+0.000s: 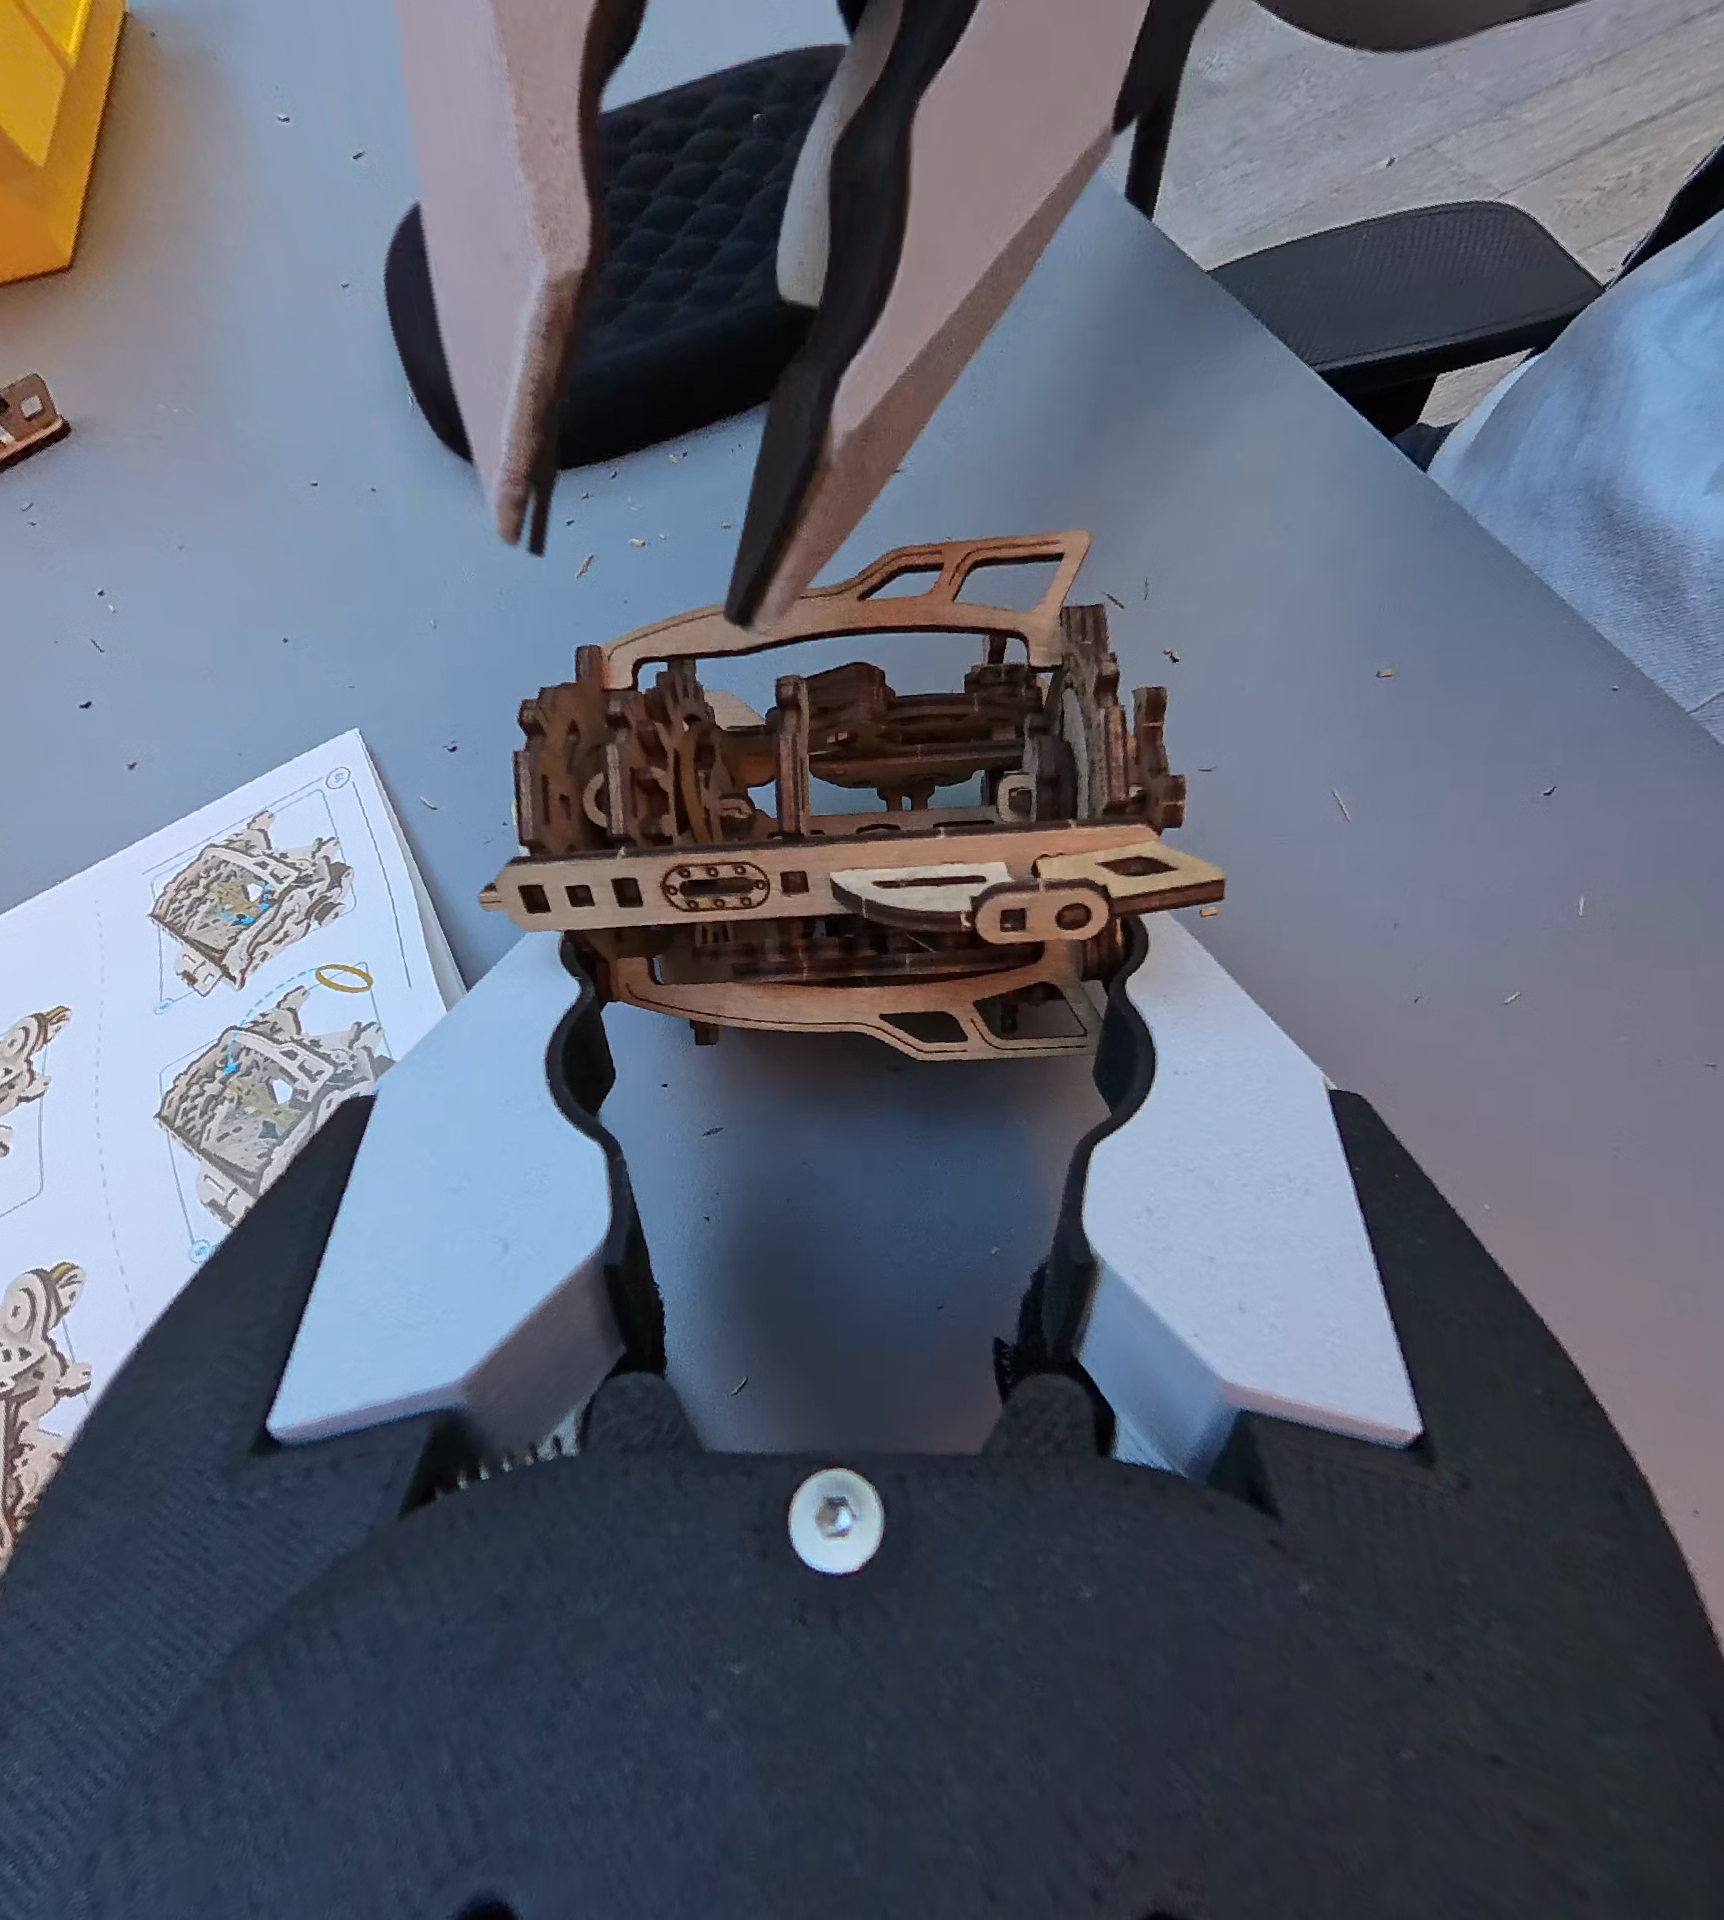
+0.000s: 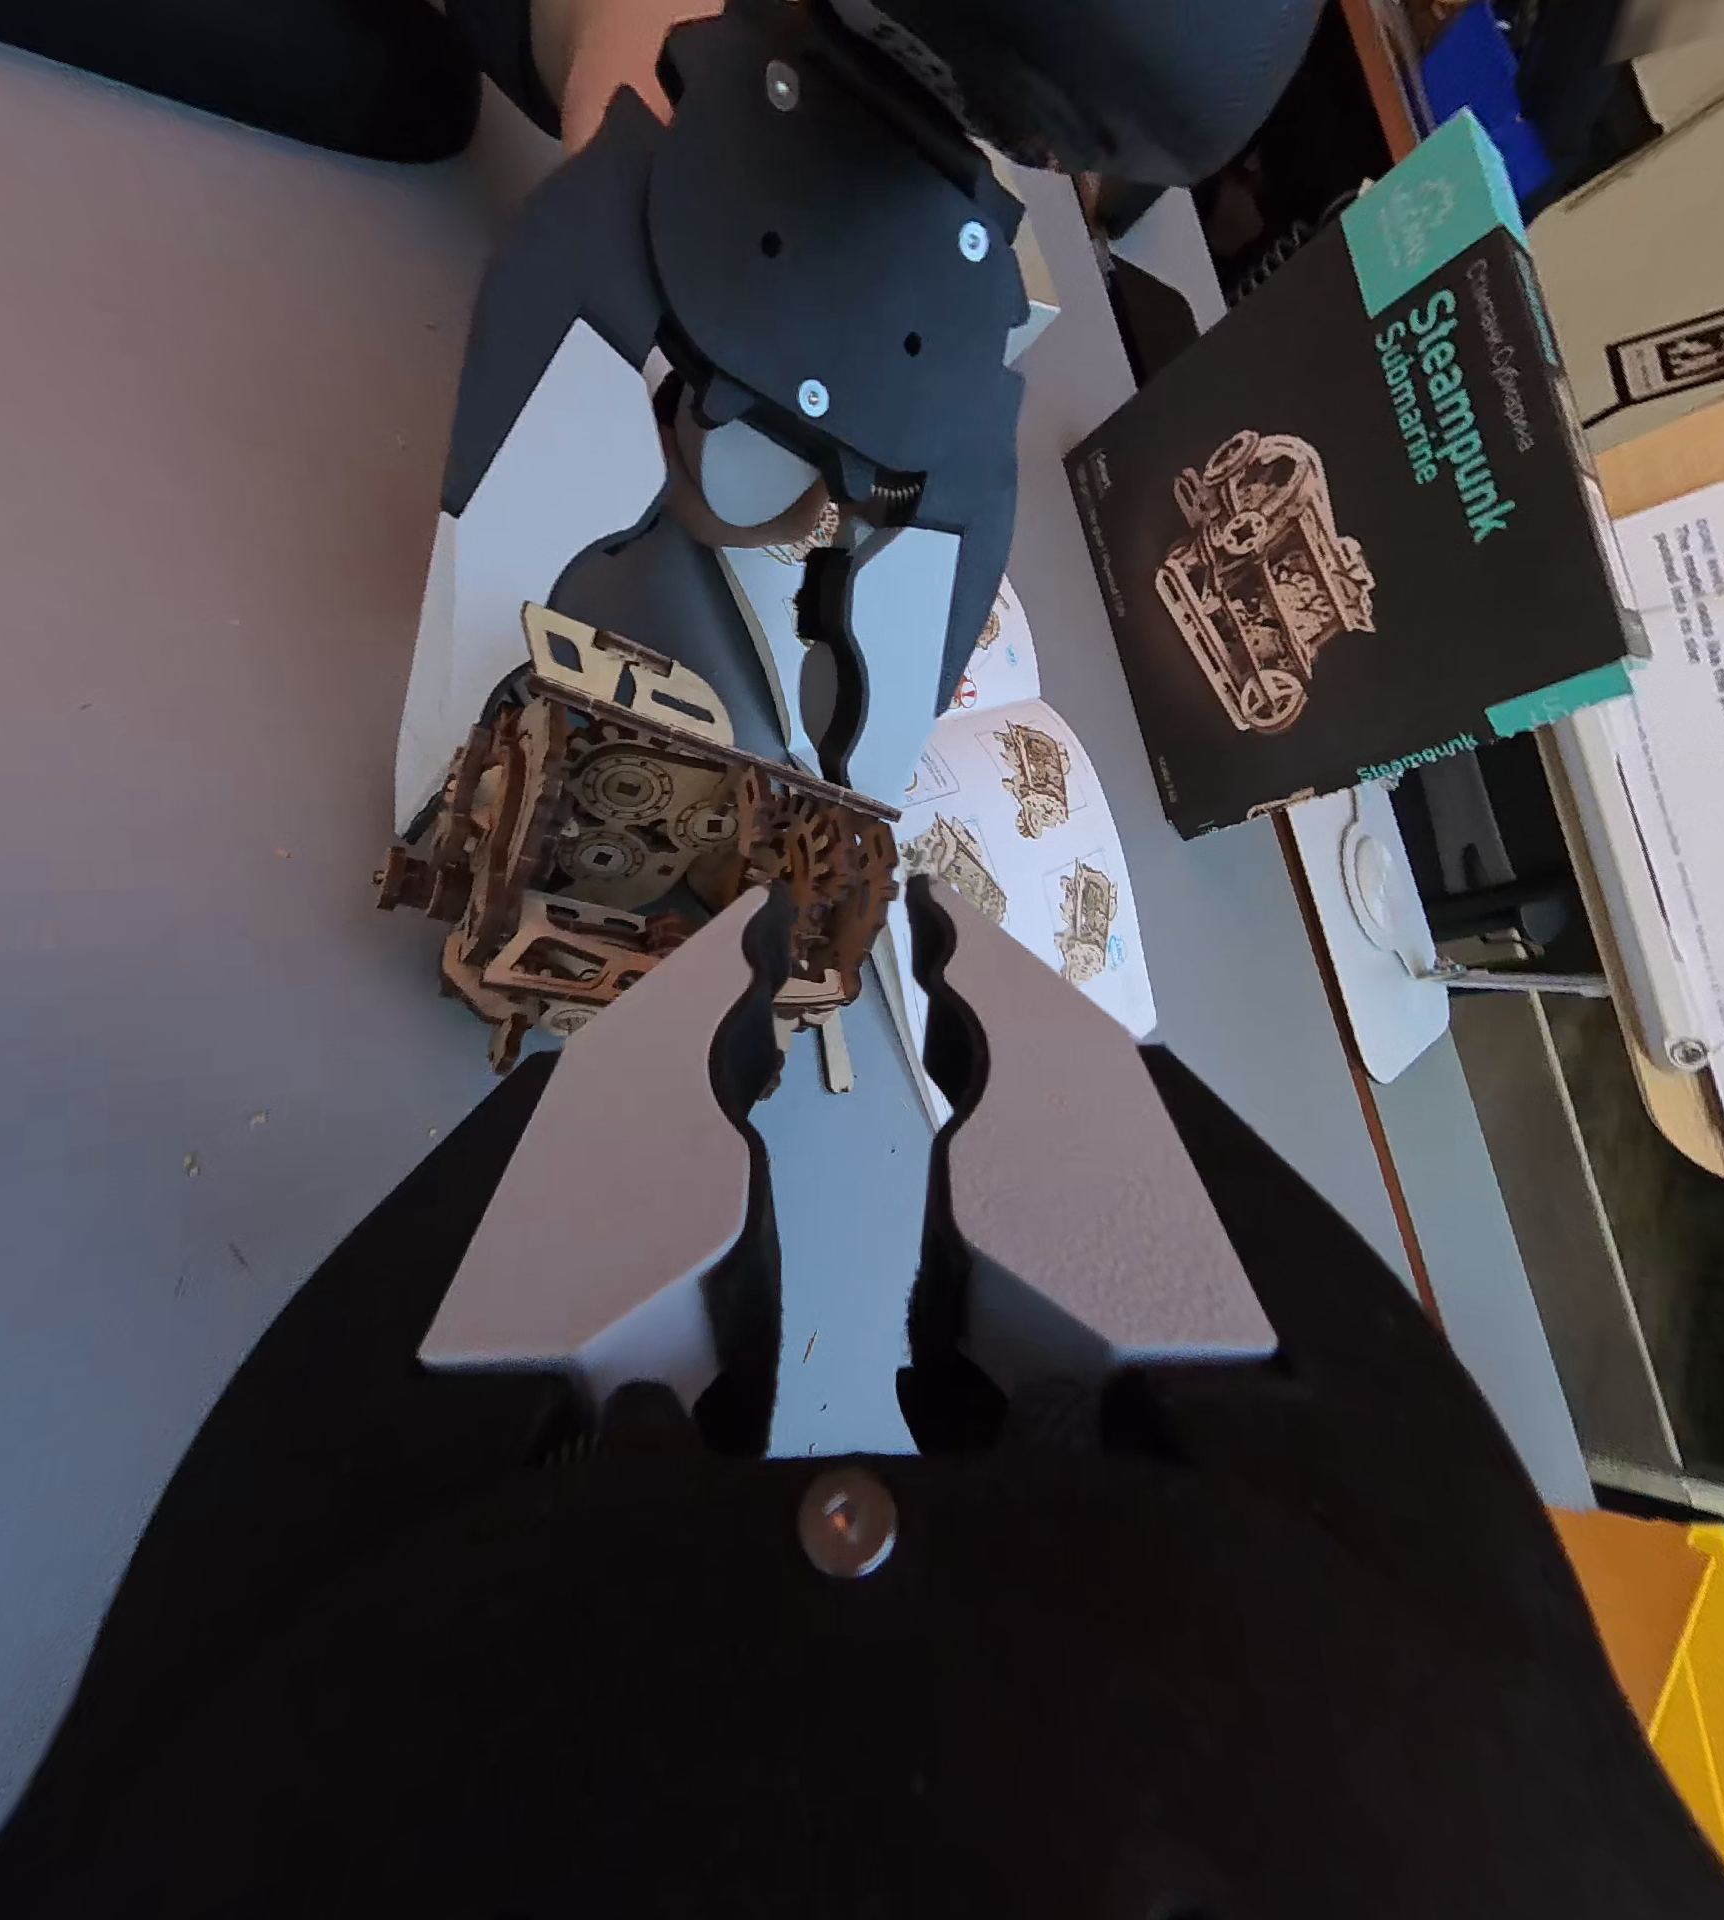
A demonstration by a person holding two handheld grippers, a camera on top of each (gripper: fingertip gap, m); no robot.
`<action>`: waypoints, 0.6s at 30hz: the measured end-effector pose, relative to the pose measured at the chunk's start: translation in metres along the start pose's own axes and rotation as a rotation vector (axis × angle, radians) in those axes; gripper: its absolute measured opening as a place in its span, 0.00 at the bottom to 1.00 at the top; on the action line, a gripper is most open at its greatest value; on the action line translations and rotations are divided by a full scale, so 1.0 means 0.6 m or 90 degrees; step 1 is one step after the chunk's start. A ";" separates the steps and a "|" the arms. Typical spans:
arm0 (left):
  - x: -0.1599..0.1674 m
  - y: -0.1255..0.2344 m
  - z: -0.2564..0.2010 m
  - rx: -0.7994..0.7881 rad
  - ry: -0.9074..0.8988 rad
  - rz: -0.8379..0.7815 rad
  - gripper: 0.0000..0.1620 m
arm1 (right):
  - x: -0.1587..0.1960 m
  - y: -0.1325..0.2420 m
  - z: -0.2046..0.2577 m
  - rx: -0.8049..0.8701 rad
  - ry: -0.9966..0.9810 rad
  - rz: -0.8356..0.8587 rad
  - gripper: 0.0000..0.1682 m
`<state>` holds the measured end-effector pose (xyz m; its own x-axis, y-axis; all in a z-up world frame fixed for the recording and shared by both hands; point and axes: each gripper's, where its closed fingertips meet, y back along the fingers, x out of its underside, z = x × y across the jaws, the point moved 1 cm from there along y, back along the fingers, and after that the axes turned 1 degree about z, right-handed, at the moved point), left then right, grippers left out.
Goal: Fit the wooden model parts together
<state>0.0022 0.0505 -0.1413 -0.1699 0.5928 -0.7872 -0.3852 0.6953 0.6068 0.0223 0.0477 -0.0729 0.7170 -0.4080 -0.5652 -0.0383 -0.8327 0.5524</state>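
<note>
Left wrist view: left gripper (image 1: 853, 966) clamped the wooden model (image 1: 847, 821) standing on the grey table (image 1: 1409, 935) beside a manual (image 1: 162, 997), right gripper (image 1: 634, 582) spread above it; right wrist view: right gripper (image 2: 837, 904) held nothing, tips over the model (image 2: 629, 862), box (image 2: 1357, 520) well apart.

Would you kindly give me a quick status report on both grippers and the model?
Left gripper shut on wooden model. Right gripper open, one finger on its top frame. Instruction booklet alongside, not blocking.
</note>
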 end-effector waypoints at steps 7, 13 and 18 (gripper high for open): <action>0.000 0.000 -0.001 -0.003 -0.009 0.006 0.58 | -0.002 -0.012 0.017 -0.042 0.172 0.019 0.07; 0.001 0.002 -0.007 0.010 -0.020 0.004 0.58 | 0.001 -0.021 0.030 -0.094 0.287 0.050 0.07; 0.000 0.008 -0.010 0.035 0.003 -0.009 0.58 | -0.015 -0.010 0.009 -0.100 0.177 0.020 0.09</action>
<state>-0.0051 0.0513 -0.1391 -0.1687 0.5816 -0.7958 -0.3366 0.7248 0.6011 0.0123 0.0543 -0.0745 0.8810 -0.2963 -0.3689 0.0293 -0.7441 0.6674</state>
